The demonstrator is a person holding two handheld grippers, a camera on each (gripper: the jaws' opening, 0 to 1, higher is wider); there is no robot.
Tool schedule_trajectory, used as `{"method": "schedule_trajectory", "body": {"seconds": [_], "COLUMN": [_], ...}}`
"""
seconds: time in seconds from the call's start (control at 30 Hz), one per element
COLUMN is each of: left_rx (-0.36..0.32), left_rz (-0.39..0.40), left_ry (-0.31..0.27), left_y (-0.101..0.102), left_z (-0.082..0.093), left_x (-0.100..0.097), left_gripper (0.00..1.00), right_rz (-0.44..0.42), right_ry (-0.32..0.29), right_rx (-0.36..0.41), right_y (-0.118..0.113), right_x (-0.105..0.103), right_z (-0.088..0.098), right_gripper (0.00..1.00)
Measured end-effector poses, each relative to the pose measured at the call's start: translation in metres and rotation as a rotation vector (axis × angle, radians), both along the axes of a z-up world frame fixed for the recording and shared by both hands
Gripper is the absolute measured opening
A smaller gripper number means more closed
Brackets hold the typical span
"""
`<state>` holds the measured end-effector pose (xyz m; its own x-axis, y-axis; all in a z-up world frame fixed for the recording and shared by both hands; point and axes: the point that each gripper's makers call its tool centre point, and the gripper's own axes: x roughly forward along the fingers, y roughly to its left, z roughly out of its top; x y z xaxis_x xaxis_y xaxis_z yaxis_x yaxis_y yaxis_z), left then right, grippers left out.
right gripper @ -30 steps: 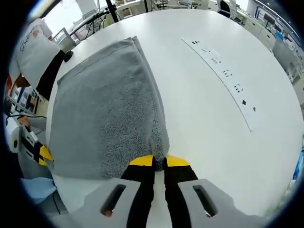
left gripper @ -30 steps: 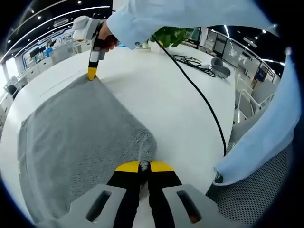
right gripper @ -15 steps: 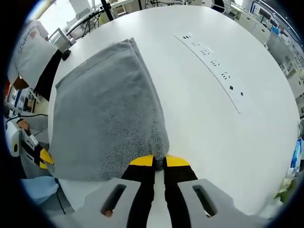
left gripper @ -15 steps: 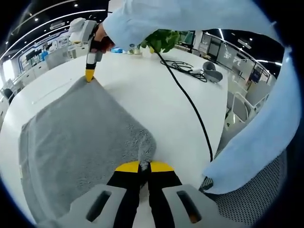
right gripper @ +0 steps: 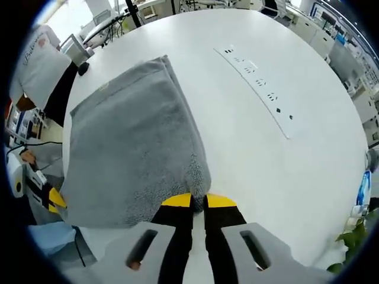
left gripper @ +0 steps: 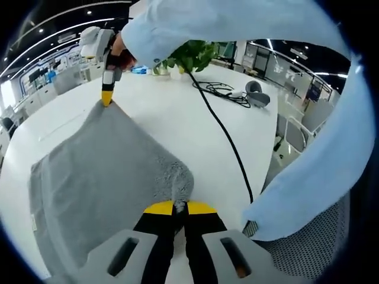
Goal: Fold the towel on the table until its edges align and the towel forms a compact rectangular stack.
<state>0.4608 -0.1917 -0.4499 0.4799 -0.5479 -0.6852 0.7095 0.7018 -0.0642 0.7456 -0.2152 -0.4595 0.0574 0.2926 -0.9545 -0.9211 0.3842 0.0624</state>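
The left gripper [left gripper: 179,207] is pinching one corner of the grey towel [left gripper: 100,171], jaws clenched on the cloth. The right gripper [right gripper: 199,201] is gripping another corner the same way. The towel is spreading ahead of both pairs of jaws across the white table [right gripper: 249,124], beside a black cable [left gripper: 222,133].

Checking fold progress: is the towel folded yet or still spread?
Partly folded: the towel shows a doubled edge at its far side, and the left gripper and right gripper each pinch a corner.
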Motion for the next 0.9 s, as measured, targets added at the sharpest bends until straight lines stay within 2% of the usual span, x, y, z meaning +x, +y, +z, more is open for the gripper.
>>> {"method": "schedule_trajectory", "body": {"seconds": [0.13, 0.23, 0.27, 0.3, 0.33, 0.47, 0.57, 0.6, 0.9], "left_rx": [-0.024, -0.028, -0.031, -0.033, -0.035, -0.04, -0.044, -0.048, -0.07], "left_rz": [0.017, 0.028, 0.033, 0.036, 0.041, 0.053, 0.063, 0.068, 0.127], "left_ry": [-0.008, -0.02, -0.026, -0.031, -0.036, -0.054, -0.066, -0.071, -0.104], "left_y": [0.005, 0.011, 0.013, 0.015, 0.017, 0.024, 0.029, 0.032, 0.058], "left_z": [0.01, 0.016, 0.018, 0.019, 0.021, 0.031, 0.035, 0.038, 0.053], "left_x": [-0.002, -0.002, -0.002, -0.001, -0.001, -0.001, 0.0, 0.0, 0.002], "left_gripper": [0.04, 0.04, 0.04, 0.04, 0.04, 0.04, 0.04, 0.04, 0.04], "right_rz": [-0.011, -0.015, -0.013, -0.012, -0.011, -0.01, -0.009, -0.007, 0.013], "right_ry": [-0.001, -0.006, -0.009, -0.011, -0.015, -0.022, -0.026, -0.027, -0.036], "right_rx": [0.005, 0.01, 0.01, 0.01, 0.012, 0.016, 0.02, 0.022, 0.019], "right_y": [0.003, 0.007, 0.009, 0.01, 0.012, 0.02, 0.027, 0.03, 0.054], "right_x": [0.003, -0.015, 0.001, 0.002, -0.008, -0.018, -0.009, 0.0, 0.001], "right_z": [0.008, 0.019, 0.018, 0.019, 0.024, 0.037, 0.041, 0.042, 0.057], "right_gripper": [0.04, 0.04, 0.04, 0.04, 0.04, 0.04, 0.04, 0.04, 0.04]}}
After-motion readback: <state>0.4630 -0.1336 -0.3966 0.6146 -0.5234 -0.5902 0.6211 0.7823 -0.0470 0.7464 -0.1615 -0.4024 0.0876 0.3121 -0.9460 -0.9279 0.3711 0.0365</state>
